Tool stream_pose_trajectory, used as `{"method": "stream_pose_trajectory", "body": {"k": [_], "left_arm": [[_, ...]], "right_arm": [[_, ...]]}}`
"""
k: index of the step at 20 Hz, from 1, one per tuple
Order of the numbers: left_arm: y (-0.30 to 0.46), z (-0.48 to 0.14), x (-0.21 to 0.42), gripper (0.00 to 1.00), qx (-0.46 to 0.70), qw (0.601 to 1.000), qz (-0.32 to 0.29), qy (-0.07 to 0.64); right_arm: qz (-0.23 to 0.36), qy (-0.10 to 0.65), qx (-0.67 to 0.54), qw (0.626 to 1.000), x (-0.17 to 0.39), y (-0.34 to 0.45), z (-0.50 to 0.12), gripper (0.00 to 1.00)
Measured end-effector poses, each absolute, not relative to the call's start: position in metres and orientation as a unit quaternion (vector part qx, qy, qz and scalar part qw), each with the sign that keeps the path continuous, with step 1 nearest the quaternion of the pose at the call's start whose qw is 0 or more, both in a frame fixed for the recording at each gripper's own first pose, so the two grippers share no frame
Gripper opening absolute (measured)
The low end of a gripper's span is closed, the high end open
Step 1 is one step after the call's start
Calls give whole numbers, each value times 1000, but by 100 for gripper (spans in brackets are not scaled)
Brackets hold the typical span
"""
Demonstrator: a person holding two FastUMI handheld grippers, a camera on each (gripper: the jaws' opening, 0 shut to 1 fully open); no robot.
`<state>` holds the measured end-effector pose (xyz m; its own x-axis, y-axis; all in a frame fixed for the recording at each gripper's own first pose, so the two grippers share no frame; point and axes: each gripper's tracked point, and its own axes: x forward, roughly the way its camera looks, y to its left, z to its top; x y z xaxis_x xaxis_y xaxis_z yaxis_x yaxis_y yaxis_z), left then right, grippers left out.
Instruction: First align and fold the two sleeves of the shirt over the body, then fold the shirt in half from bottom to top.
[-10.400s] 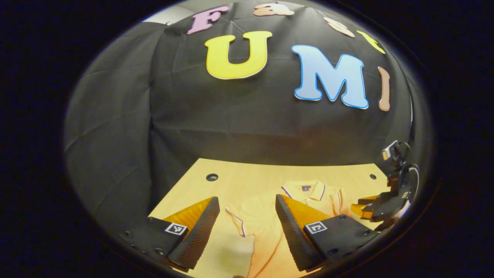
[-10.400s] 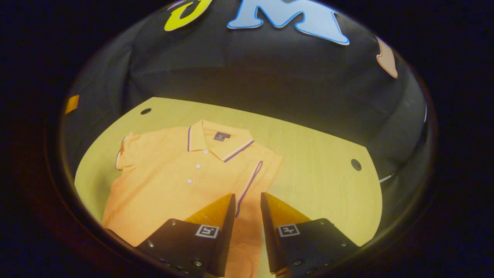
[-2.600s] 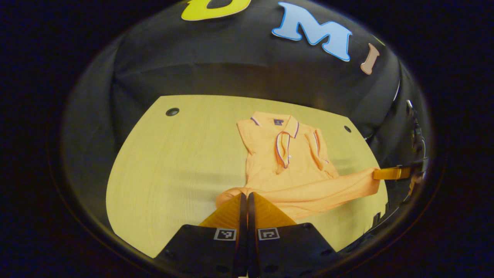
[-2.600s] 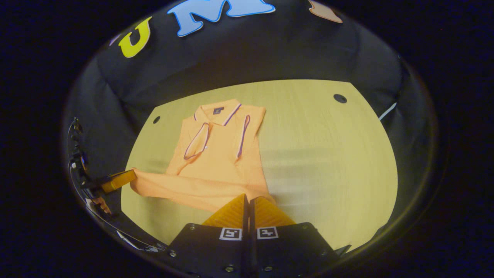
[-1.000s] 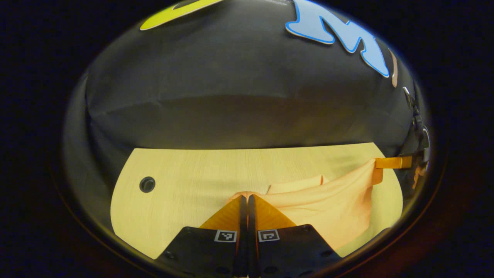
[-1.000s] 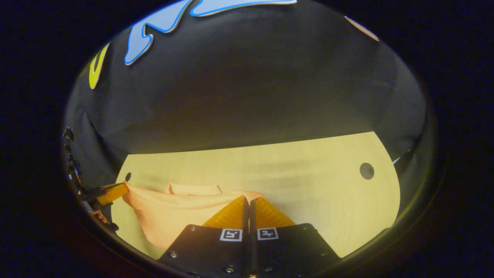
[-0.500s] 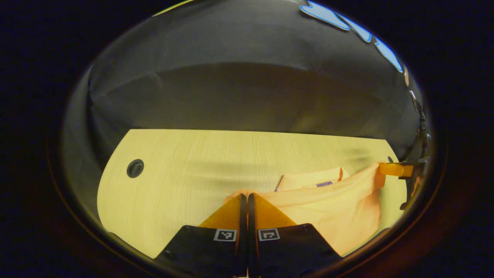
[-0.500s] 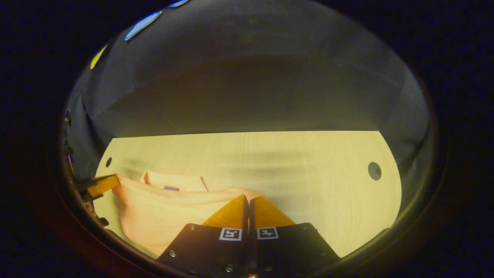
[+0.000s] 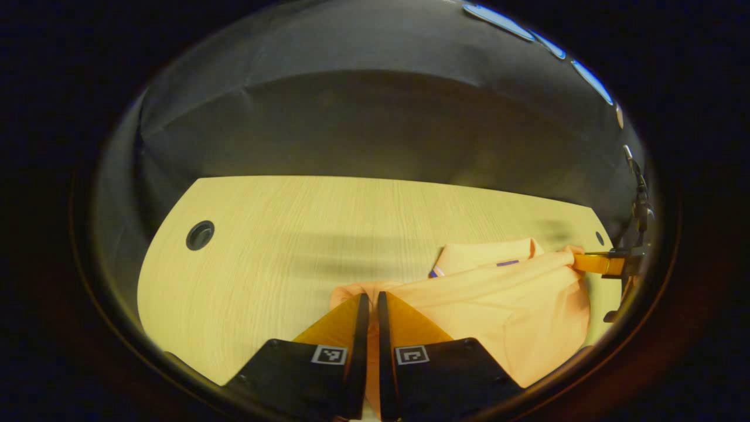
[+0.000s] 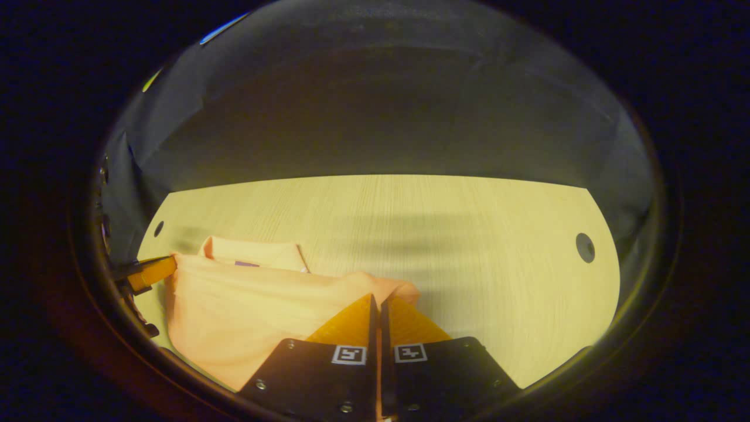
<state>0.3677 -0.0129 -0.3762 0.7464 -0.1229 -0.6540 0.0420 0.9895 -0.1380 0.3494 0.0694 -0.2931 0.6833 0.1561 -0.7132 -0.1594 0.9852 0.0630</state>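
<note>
The orange polo shirt (image 9: 504, 299) lies on the wooden table (image 9: 281, 234), its lower half drawn up over the body so the hem runs just short of the collar (image 9: 486, 258). My left gripper (image 9: 370, 296) is shut on one hem corner, with cloth showing in the thin gap between its fingers. In the right gripper view the same shirt (image 10: 234, 310) stretches left from my right gripper (image 10: 377, 298), which is shut on the other hem corner. Each view shows the other gripper at its rim: the right gripper (image 9: 589, 262), the left gripper (image 10: 153, 272).
Round cable holes mark the table's far corners: one hole (image 9: 200, 235) at the left, another hole (image 10: 585, 247) at the right. Bare wood (image 10: 469, 234) spreads beside the shirt. The black cloth wall rises right behind the table's far edge.
Both grippers have carried the hem forward and down toward the collar, which now shows more fully. The gap between the left gripper's fingers has widened slightly.
</note>
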Motion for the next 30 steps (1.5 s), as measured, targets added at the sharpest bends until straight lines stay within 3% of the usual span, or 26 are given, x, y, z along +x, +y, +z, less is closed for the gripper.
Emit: {"method": "stream_pose_trajectory", "body": {"k": [1,2,3,4,5,6,10,12,18,20,24,25,26,30], "left_arm": [[-13,-376,367,18,-57,934,-45,351],[-14,-373,365,41,-58,934,-48,350],[-16,-371,363,63,-57,934,-51,350],[-15,-372,361,85,-52,934,-51,349],[-16,-371,360,80,-47,935,-53,347],[-18,-369,360,86,-45,936,-55,344],[-21,-360,357,85,-46,939,-61,335],[-24,-350,353,80,-52,940,-62,332],[-28,-312,341,80,-52,948,-73,305],[-29,-298,338,85,-51,951,-74,295],[-25,-250,310,87,-63,958,-82,266],[-26,-237,303,80,-61,961,-84,258],[-29,-224,295,87,-58,963,-87,250],[-47,-165,263,80,-45,972,-102,205]], "right_arm": [[86,388,1,917,347,73,-289,15],[84,388,1,918,347,72,-288,23],[86,385,4,919,346,74,-285,23],[88,385,8,919,344,76,-284,37],[88,383,9,919,342,77,-282,45],[87,380,7,921,341,76,-280,45],[88,373,13,923,335,79,-270,48],[87,368,11,926,327,81,-262,48],[90,347,18,934,312,84,-230,48],[91,339,17,936,301,83,-215,48],[96,308,24,946,278,84,-173,46],[99,297,26,949,270,86,-159,46],[102,288,27,952,262,88,-145,46],[110,247,43,962,230,91,-91,48]]}}
